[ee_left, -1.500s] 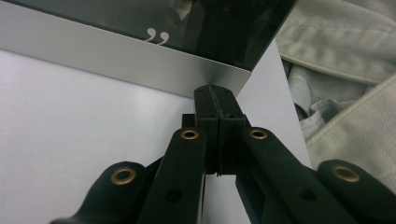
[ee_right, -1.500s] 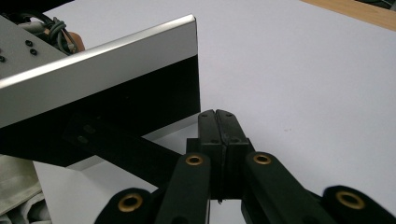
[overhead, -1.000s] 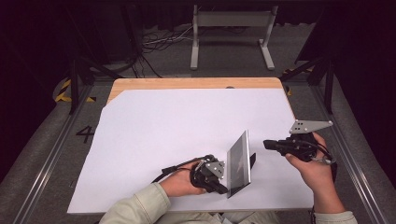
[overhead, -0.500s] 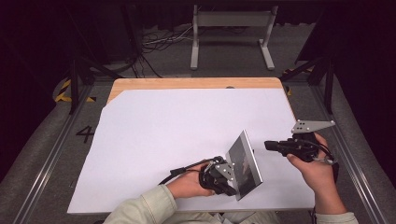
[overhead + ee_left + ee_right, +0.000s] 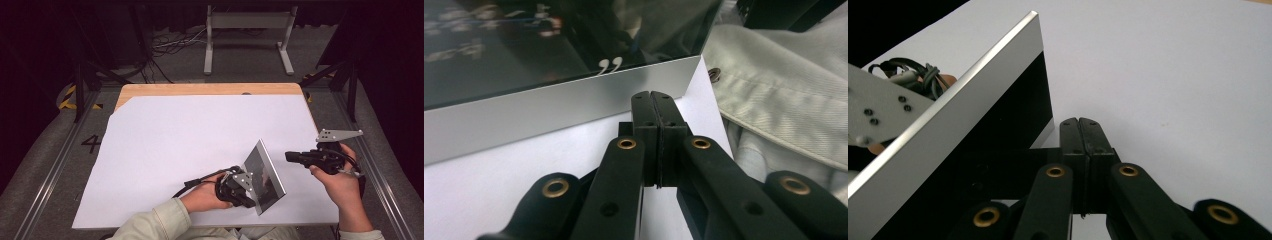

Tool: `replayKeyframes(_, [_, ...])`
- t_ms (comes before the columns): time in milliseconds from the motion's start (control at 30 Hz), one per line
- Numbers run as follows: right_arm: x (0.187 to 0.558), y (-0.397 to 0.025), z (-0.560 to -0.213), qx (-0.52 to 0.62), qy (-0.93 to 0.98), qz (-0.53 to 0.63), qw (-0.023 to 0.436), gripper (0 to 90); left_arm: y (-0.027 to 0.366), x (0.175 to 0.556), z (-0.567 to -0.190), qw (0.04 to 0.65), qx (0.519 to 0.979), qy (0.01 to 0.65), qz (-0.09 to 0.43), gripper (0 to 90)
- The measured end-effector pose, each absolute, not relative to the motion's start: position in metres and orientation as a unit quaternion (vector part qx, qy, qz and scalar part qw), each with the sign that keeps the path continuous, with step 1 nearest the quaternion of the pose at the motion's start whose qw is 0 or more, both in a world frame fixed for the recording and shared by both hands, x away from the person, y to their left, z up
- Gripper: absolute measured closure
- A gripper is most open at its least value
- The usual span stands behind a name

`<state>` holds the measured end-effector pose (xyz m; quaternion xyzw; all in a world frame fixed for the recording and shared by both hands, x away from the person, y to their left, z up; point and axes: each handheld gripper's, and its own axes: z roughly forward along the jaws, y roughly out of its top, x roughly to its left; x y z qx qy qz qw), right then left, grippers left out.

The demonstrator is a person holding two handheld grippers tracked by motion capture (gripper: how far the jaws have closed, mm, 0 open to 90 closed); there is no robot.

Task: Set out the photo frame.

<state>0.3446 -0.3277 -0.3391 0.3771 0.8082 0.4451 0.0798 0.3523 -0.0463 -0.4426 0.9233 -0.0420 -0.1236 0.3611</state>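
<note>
Near the desk's [image 5: 165, 145] front edge a flat silver-edged box [image 5: 265, 172] stands tilted on one edge. Just left of the box, the left tool [image 5: 239, 189] has jaws pressed together, empty. Right of the box, apart, the right tool [image 5: 291, 156] is likewise closed and empty.

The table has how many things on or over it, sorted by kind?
Silver-edged box with a dark glossy face, tilted up on one edge: 1
Hand-held tools, left and right, both shut and holding nothing: 2
White sheet covering the table: 1
Total: 4
</note>
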Motion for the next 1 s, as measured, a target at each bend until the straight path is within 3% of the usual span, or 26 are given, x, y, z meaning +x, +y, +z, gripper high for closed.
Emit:
replayKeyframes(367, [0.345, -0.323, -0.337, 0.383, 0.809, 0.438, 0.086, 81.5, -0.004, 0.365, -0.427, 0.386, 0.917, 0.003, -0.102, 85.8])
replayKeyframes(1000, [0.347, -0.312, -0.316, 0.412, 0.802, 0.424, 0.088, 69.8, 0.107, 0.384, -0.41, 0.441, 0.887, 0.138, -0.005, 81.1])
